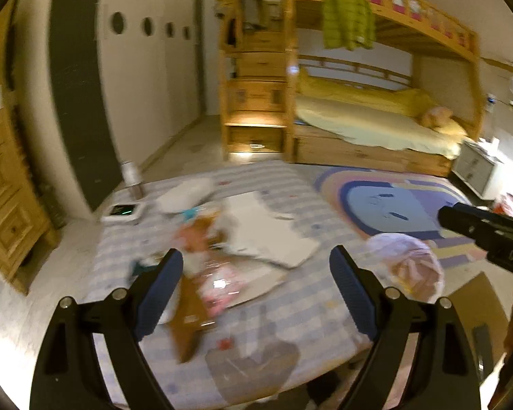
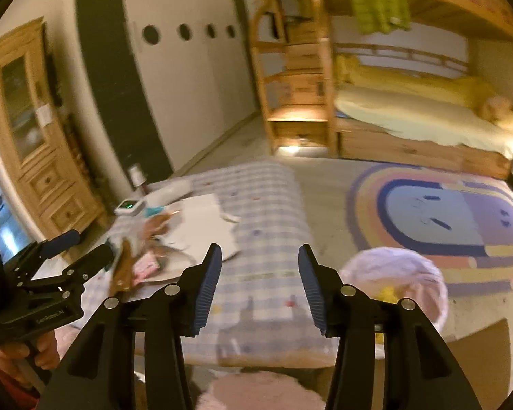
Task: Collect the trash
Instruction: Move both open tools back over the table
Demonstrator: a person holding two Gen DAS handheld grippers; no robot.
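Open left gripper (image 1: 256,273), crumpled wrapper litter (image 1: 201,266)

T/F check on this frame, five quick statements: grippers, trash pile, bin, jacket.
1. Both grippers are open and empty. True: left gripper and right gripper hold nothing.
2. The wrappers lie on the checked table. True.
3. The bin sits left of the table. False: right of it.
4. A green jacket hangs on the bunk bed. True.
5. The bin has a black liner. False: pale pink.
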